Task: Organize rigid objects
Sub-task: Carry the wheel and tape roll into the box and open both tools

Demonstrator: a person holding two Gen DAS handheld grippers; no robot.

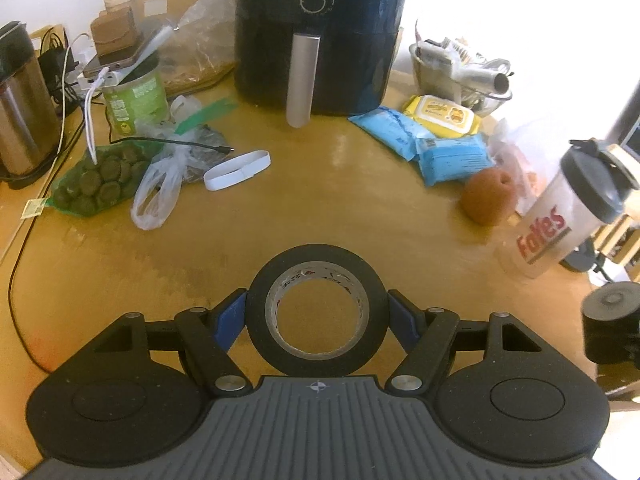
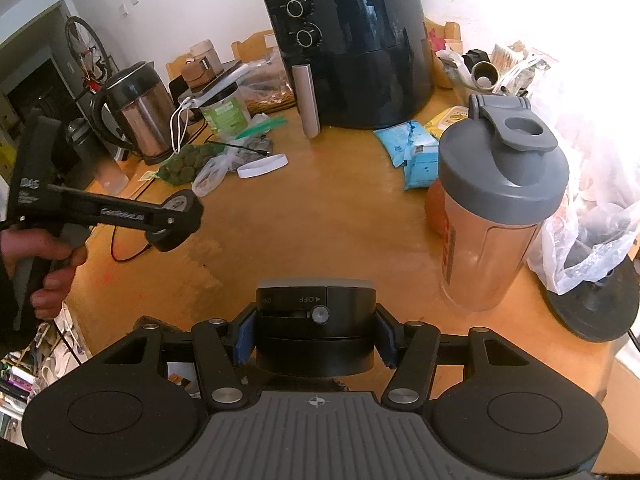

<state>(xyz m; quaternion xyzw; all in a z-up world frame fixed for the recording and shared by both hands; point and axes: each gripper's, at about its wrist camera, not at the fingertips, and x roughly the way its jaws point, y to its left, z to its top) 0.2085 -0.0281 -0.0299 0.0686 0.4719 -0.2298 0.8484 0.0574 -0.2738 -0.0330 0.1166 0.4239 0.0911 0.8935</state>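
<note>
From the left wrist view, the left gripper (image 1: 318, 312) is clamping its blue-padded jaws on a black roll of adhesive tape with a pale cardboard core (image 1: 318, 312), holding it ring-on above the yellow wooden table (image 1: 320, 200); the tall black air fryer with a silver handle (image 1: 320, 36) is standing at the far middle, and a broad bare stretch of table is lying open between it and the roll; left of the air fryer a white flat band (image 1: 237, 170), a clear bag of round green pieces (image 1: 100, 180) and a green-labelled tub (image 1: 136, 100) are crowding the surface; right of it blue and yellow wipe packets (image 1: 436, 136) and a round orange fruit (image 1: 488, 196) are sitting near the table's right edge, where a clear shaker bottle with a grey lid (image 1: 568, 208) is standing; the air fryer's top is being cut off by the frame.

From the right wrist view, the right gripper (image 2: 316, 332) is gripping a black cylindrical device marked OFF (image 2: 316, 320) between its pads, low over the near table edge; the shaker bottle (image 2: 496, 208) is standing well right of the air fryer (image 2: 352, 52), just beside the gripper's right; a steel kettle (image 2: 136, 116) is standing far left of the air fryer; the left gripper's side (image 2: 120, 216) and a hand (image 2: 44, 264) are showing at the left margin, the tape roll hidden; the window glare is washing out the far right.
</note>
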